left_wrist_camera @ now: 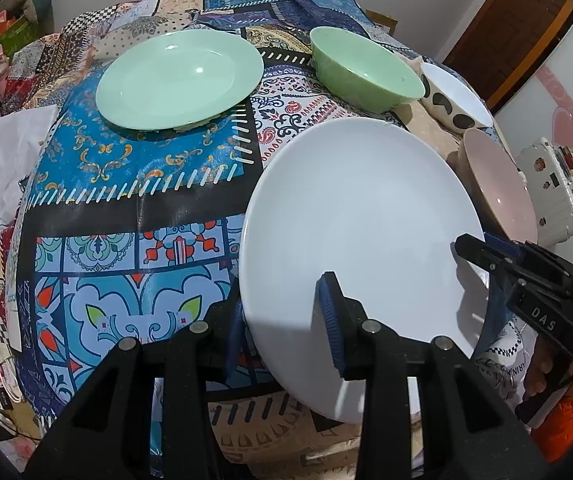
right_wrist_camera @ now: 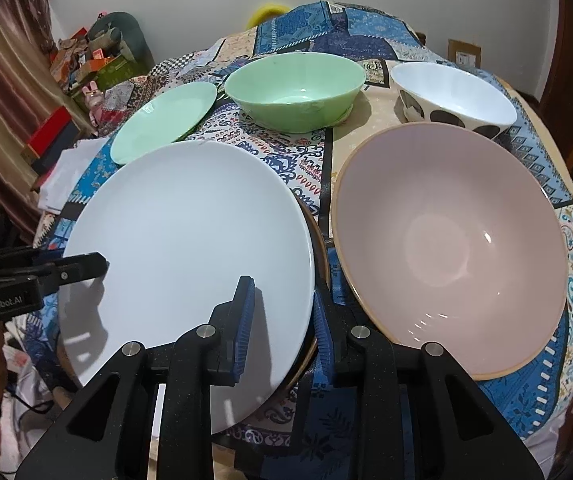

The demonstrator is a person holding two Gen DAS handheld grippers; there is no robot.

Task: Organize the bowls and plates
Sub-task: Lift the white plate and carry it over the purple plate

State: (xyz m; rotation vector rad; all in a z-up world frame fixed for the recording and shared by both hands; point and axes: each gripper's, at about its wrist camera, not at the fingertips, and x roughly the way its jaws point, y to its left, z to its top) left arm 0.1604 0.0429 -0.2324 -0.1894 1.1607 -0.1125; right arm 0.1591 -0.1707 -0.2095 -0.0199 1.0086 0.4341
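A large white plate (left_wrist_camera: 358,240) (right_wrist_camera: 190,248) lies at the table's near edge. My left gripper (left_wrist_camera: 282,324) straddles its left rim, one finger over the plate and one outside it, jaws apart. My right gripper (right_wrist_camera: 282,328) straddles its right rim the same way, over a brown-rimmed plate (right_wrist_camera: 318,240) that peeks out beneath. Whether either pinches the rim is unclear. A green plate (left_wrist_camera: 178,80) (right_wrist_camera: 162,118), a green bowl (left_wrist_camera: 362,68) (right_wrist_camera: 294,88), a white bowl with black spots (left_wrist_camera: 454,96) (right_wrist_camera: 454,96) and a pink bowl (left_wrist_camera: 498,184) (right_wrist_camera: 450,244) sit around it.
A patterned patchwork cloth (left_wrist_camera: 126,208) covers the table. White folded paper (left_wrist_camera: 2,168) lies at the left edge. A white box with stickers (left_wrist_camera: 554,188) stands beyond the right edge. Clutter and boxes (right_wrist_camera: 94,60) stand at the far left.
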